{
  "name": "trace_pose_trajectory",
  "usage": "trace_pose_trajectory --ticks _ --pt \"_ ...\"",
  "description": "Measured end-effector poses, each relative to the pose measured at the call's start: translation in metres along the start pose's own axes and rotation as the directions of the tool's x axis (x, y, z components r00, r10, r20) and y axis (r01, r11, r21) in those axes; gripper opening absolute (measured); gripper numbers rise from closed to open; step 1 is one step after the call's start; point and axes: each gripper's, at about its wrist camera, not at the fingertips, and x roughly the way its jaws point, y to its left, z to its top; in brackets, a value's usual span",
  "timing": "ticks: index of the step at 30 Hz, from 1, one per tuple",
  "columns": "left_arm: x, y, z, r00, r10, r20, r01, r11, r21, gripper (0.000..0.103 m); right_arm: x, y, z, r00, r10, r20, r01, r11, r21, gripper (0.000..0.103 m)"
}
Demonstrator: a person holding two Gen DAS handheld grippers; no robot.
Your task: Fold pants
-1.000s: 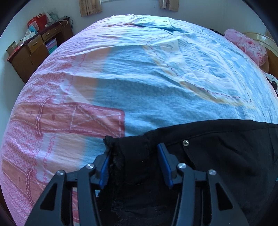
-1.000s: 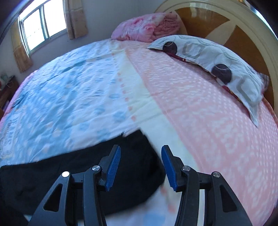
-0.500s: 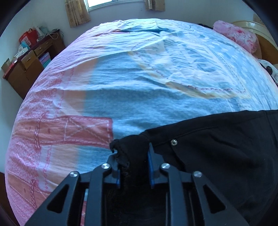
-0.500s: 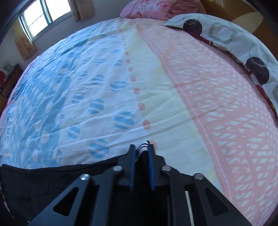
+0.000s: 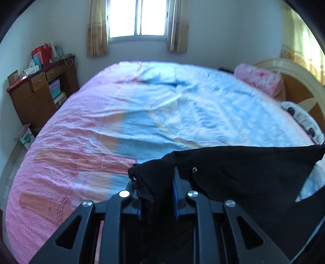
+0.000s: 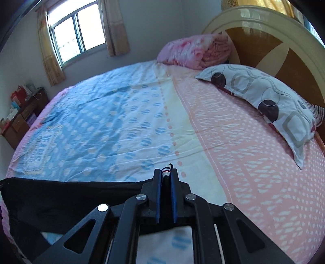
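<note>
The left gripper (image 5: 156, 195) has its blue-lined fingers (image 5: 176, 201) clamped on a bunched, frayed-looking end of the black pants (image 5: 243, 172), the cloth filling the gap between them and spilling out over their tips. From that grip the pants stretch away to the right as a taut dark sheet raised above the bed (image 5: 142, 113), with a small metal rivet (image 5: 194, 169) showing near the held corner and the far end rising to a point at the right edge of the left wrist view. The right gripper (image 6: 166, 182) has its fingers (image 6: 173, 193) pressed together on the other end of the pants (image 6: 71, 195), where a small striped tag (image 6: 166, 170) in white, red and black pokes out past the tips. In the right wrist view the black cloth runs leftward from the fingers as a straight-edged band, hanging over the blue, white and pink patterned bedsheet (image 6: 121, 121). A pillow (image 6: 264, 97) with grey circles lies along the curved wooden headboard (image 6: 284, 46), and a folded pink blanket (image 6: 195, 50) sits just beside it at the head of the bed. Beyond the bed, a curtained window (image 5: 138, 18) lights the far wall, and a brown wooden cabinet (image 5: 40, 91) with boxes and books on and in it stands by the left wall.
</note>
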Motion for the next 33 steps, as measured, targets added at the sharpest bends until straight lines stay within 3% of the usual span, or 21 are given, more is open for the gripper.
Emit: trace_pose_trajectory --ticks 5,11,16,20,23,26,28,30,33 --pt "-0.050 0.006 -0.027 0.995 -0.059 0.078 0.060 0.998 -0.009 0.023 -0.057 -0.014 -0.046 0.999 0.027 0.037 -0.028 0.999 0.016 0.008" --pt "-0.091 0.018 -0.088 0.986 -0.107 0.126 0.115 0.992 -0.053 0.023 -0.094 -0.036 -0.117 1.000 0.019 0.001 -0.019 0.999 0.037 0.008" --pt "-0.098 0.017 -0.140 0.985 -0.129 0.111 0.134 0.990 -0.037 0.023 -0.106 -0.046 -0.172 0.997 -0.001 -0.074 0.004 0.999 0.042 0.008" --pt "-0.094 0.015 -0.167 0.988 -0.126 0.091 0.128 0.992 -0.013 0.025 -0.105 -0.045 -0.196 0.992 -0.027 -0.124 0.029 0.999 0.016 0.010" --pt "-0.096 0.013 -0.180 0.989 -0.107 0.098 0.105 0.994 0.024 0.034 -0.111 -0.045 -0.200 0.990 -0.041 -0.131 0.045 0.999 0.027 0.012" --pt "-0.099 0.011 -0.188 0.993 -0.061 0.105 0.053 0.996 0.070 0.051 -0.127 -0.042 -0.199 0.988 -0.090 -0.126 0.095 0.995 0.037 0.030" --pt "-0.101 0.011 -0.195 0.993 -0.015 0.113 0.002 0.993 0.116 0.069 -0.143 -0.030 -0.199 0.988 -0.112 -0.110 0.115 0.993 0.026 0.031" --pt "-0.103 0.010 -0.201 0.993 0.037 0.116 -0.056 0.983 0.172 0.078 -0.157 -0.009 -0.200 0.992 -0.098 -0.083 0.097 0.995 -0.017 0.031" --pt "-0.102 0.008 -0.207 0.991 0.060 0.118 -0.088 0.964 0.250 0.079 -0.167 0.048 -0.205 0.997 -0.031 -0.069 0.021 0.991 -0.130 0.031"
